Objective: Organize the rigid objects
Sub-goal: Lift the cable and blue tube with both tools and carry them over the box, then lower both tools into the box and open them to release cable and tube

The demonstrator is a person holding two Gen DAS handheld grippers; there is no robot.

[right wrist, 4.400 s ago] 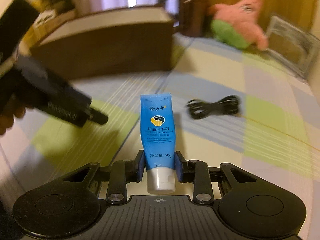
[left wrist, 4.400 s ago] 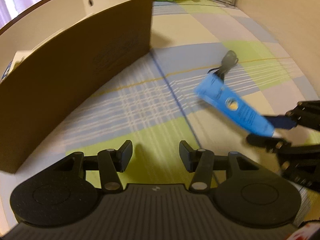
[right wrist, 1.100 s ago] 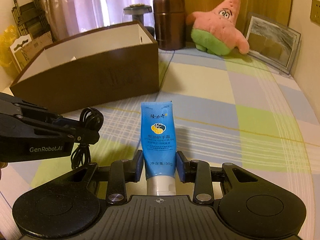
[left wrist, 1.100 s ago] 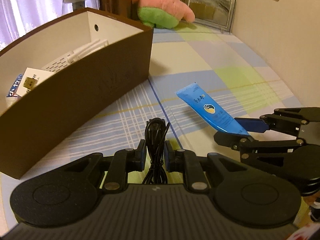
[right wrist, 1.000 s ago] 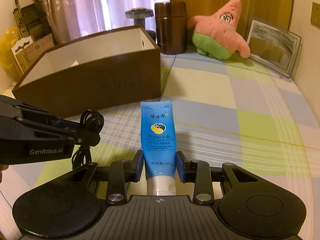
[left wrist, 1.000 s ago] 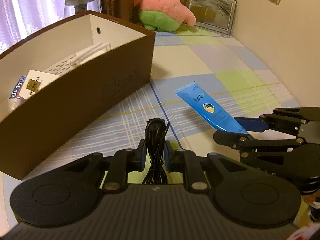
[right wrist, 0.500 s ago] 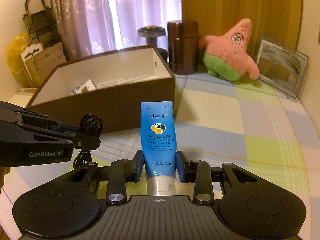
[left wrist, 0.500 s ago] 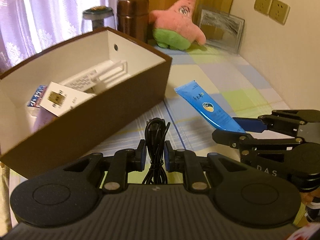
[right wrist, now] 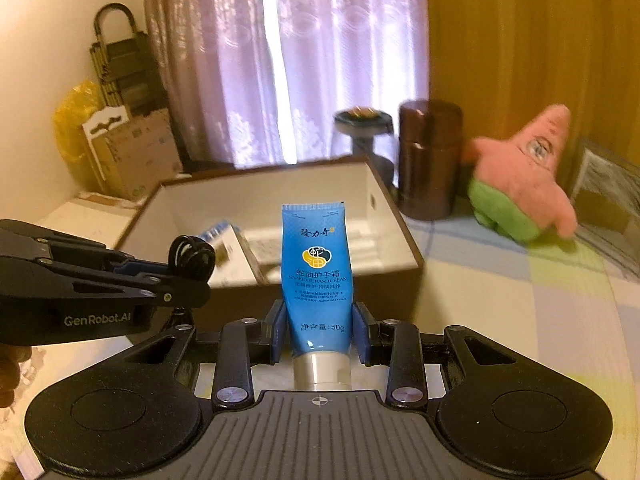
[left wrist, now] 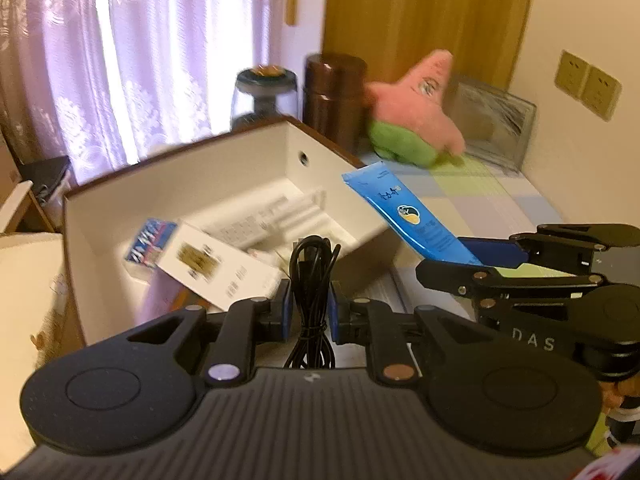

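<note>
A: Background first: lilac curtains are filling the upper left of both views, and the checked tablecloth (right wrist: 560, 280) is running down the right side. Both cameras are now sitting much higher than a second ago, when they were low and near the cloth.

B: Agreed. The brown box (left wrist: 100, 216) is showing its white interior at centre left of the left wrist view, where before it was showing mostly its outer wall. What is lying inside?

A: A blue packet (left wrist: 150, 242) at left, a white carton (left wrist: 216, 268) beside it, and pale ribbed items further back, blurred. To the right, outside the box, a brown canister (left wrist: 334, 96) and a pink star plush (left wrist: 416, 108) are standing at the back.

B: Grippers, left to right?

A: The left gripper (left wrist: 307, 314) is pinching the coiled black cable (left wrist: 312, 276), fingers pressed against the bundle; it is hanging over the near edge of the box, bottom centre of that view. The right gripper (right wrist: 319, 332) is clamping the blue hand cream tube (right wrist: 316, 276) just above its white cap, tube pointing up at frame centre, in front of the box's near wall.

B: Meaning for the task?

A: Both items have been lifted clear of the cloth and carried toward the box. Judgement: transport is nearly finished; release is next. The cable looks closer to dropping in. The tube probably needs a little more forward travel to clear the wall.
</note>
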